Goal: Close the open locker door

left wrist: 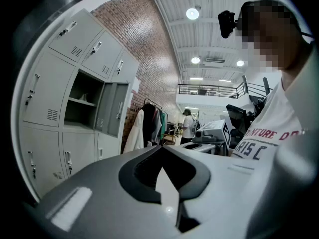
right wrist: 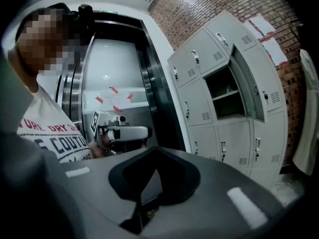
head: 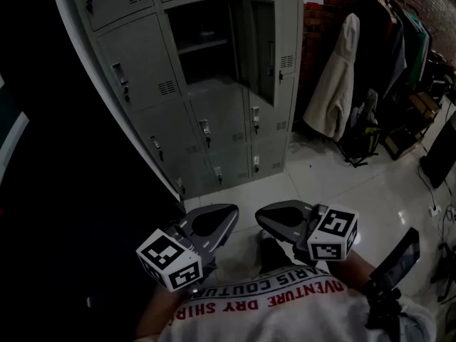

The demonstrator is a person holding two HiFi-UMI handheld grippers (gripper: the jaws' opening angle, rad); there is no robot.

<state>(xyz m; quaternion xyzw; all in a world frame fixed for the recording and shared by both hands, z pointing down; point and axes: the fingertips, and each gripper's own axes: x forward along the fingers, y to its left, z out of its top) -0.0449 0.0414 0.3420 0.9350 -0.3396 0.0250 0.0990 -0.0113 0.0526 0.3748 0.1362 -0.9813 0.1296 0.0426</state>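
While the left tongs (head: 226, 218) and right tongs (head: 265, 221) both sit closed and empty close to the shirt (head: 285, 294), the open locker door (head: 254, 48) stands upright well ahead, swung out on the right side of its compartment (head: 203, 45), so the right tongs look the nearer.

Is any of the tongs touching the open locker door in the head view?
No, the left tongs and the right tongs are held low by the person's shirt, well apart from the open locker door.

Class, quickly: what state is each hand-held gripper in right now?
Left hand-held gripper: closed, holding nothing.
Right hand-held gripper: closed, holding nothing.
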